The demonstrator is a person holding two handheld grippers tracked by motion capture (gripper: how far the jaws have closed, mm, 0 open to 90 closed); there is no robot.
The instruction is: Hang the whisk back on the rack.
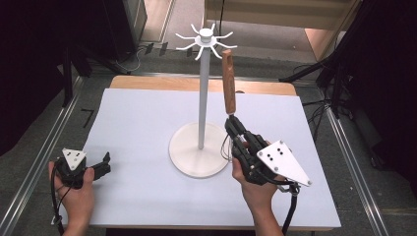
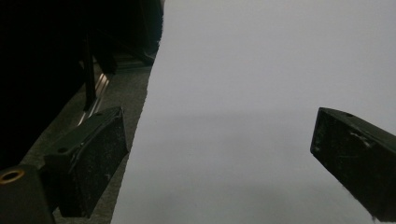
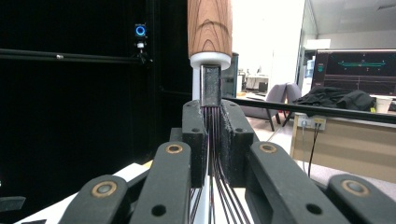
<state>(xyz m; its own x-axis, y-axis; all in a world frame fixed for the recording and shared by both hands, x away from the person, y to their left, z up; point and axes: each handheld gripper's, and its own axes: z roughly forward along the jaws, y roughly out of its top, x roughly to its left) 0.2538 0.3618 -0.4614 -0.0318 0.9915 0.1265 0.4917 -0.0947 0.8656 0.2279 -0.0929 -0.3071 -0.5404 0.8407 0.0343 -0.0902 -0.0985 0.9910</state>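
The whisk (image 1: 228, 86) has a reddish-brown wooden handle with clear grain, a white collar below it and a short dark metal neck from which thin dark wires run down; in the right gripper view the wires (image 3: 213, 154) pass between the two jaws and the handle (image 3: 209, 25) rises straight above them. Its long axis stands nearly upright, handle end up and toward the far side of the bench (image 1: 137, 113), wire end down in the claw. The right claw (image 1: 235, 126) is clamped on the whisk at the top of the wires, just below the neck, holding it above the bench right of centre, just right of the white stand (image 1: 200, 147). That stand has a round flat base, a thin upright pole and a ring of curved hooks (image 1: 205, 39) at the top; the handle's top end is near the hooks on their right side, slightly below them. The left claw (image 1: 101, 166) rests low at the near left corner of the bench, its jaws wide apart with bare white surface between them in the left gripper view.
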